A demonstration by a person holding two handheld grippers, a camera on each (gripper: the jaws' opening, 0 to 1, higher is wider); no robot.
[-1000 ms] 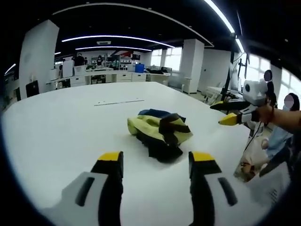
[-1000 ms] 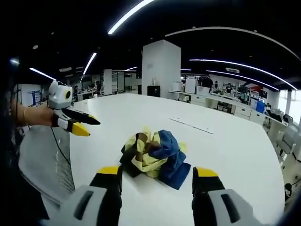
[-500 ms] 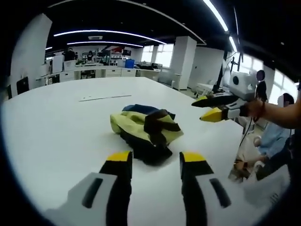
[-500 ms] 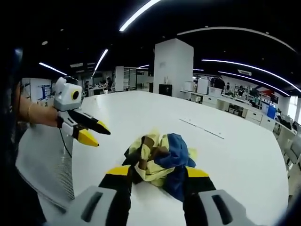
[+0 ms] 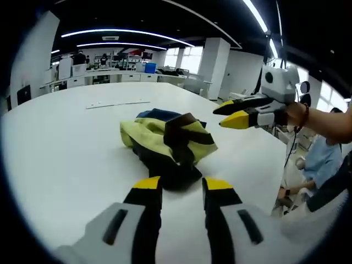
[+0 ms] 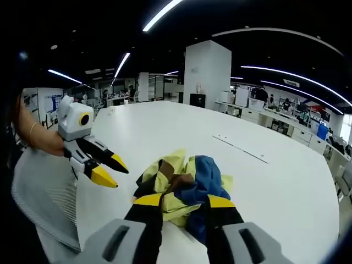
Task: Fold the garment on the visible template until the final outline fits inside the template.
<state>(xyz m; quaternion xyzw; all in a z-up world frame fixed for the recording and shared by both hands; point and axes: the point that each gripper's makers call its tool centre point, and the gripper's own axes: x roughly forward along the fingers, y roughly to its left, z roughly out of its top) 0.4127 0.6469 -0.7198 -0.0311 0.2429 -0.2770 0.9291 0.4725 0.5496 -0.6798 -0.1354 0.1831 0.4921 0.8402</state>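
Note:
A crumpled garment (image 5: pixel 165 142) in yellow, dark brown and blue lies bunched on the white table (image 5: pixel 55 159). My left gripper (image 5: pixel 182 186) hovers just at its near edge, jaws open but narrowed, the dark cloth reaching the gap between them. My right gripper (image 5: pixel 230 112) comes in from the right, just beyond the pile, its yellow tips slightly apart. In the right gripper view the garment (image 6: pixel 184 179) sits right ahead of my right gripper (image 6: pixel 184 201), jaws open and narrowed. The left gripper (image 6: pixel 111 170) hangs at the pile's left side.
A thin marked line (image 5: pixel 113 103) lies on the table beyond the garment, seen again as a line (image 6: pixel 242 148). The table edge runs close on the right, where a person in light blue (image 5: pixel 324 159) sits. Desks and pillars stand far behind.
Both grippers have moved in toward the garment and now stand at its edges. The jaws of each have narrowed. The garment itself lies as before.

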